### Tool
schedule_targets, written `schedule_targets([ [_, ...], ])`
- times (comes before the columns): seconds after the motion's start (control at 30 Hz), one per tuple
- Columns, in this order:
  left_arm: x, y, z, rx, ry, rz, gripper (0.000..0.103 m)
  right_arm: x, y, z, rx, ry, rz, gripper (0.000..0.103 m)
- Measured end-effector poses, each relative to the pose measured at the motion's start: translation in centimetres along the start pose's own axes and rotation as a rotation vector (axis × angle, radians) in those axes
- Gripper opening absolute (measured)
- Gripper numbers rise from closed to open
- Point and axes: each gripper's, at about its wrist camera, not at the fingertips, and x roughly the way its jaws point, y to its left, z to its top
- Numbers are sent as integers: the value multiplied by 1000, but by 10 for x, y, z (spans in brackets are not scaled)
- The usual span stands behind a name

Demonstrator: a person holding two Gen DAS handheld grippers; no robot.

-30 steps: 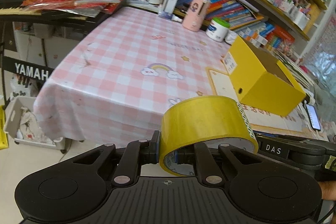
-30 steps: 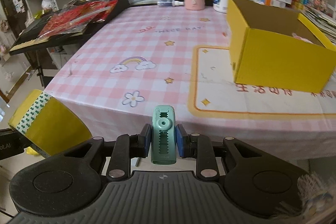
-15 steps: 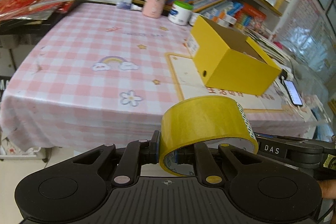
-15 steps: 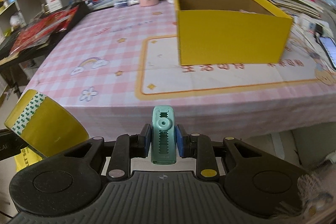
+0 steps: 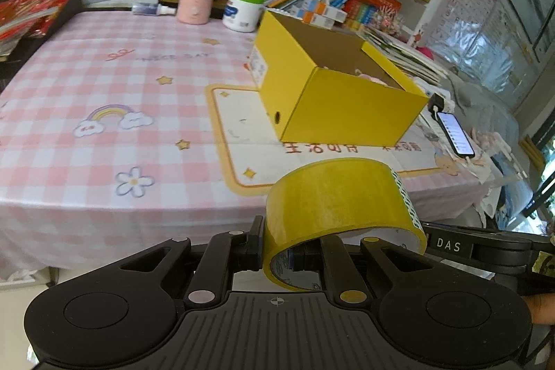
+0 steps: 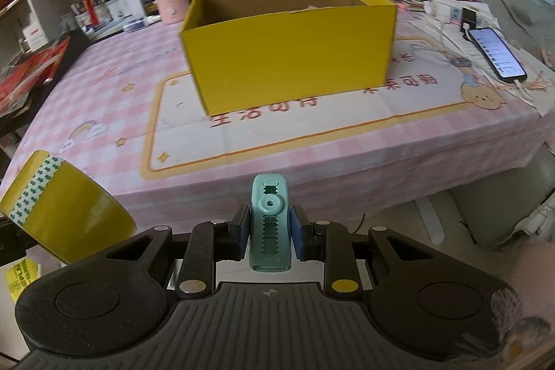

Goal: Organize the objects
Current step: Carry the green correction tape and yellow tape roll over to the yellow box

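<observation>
the left gripper (image 5: 277, 247) is clamped on the wall of a yellow tape roll (image 5: 341, 196), one finger inside the ring and one outside, the roll's hole lying crosswise to the fingers. the right gripper (image 6: 270, 231) is closed on a small teal clip (image 6: 269, 224) that stands upright between its pads.

both loads hang off the near edge of the table (image 6: 104, 85), not yet over it. the open yellow box (image 6: 288, 47) sits ahead on the mat. from the right gripper it lies almost straight in front, its long side facing the clip; from the left it lies ahead and to the right, corner-on. the right hand looks the better lined up, so the clip likely goes in first, the tape needing a swing rightward. a pink item already lies in the box.
</observation>
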Motion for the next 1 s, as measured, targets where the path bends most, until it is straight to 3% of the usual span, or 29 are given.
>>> schedule_targets([
  [0.33, 21, -24, 20, 20, -10, -16, 11, 11, -26, 23, 11, -7, -4, 23],
  [0.6, 34, -42, 48, 5, -68, -48, 11, 18, -47, 50, 7, -38, 3, 23],
  [1.0, 61, -75, 115, 18, -196, -27, 11, 27, -84, 119, -26, -174, 26, 23],
])
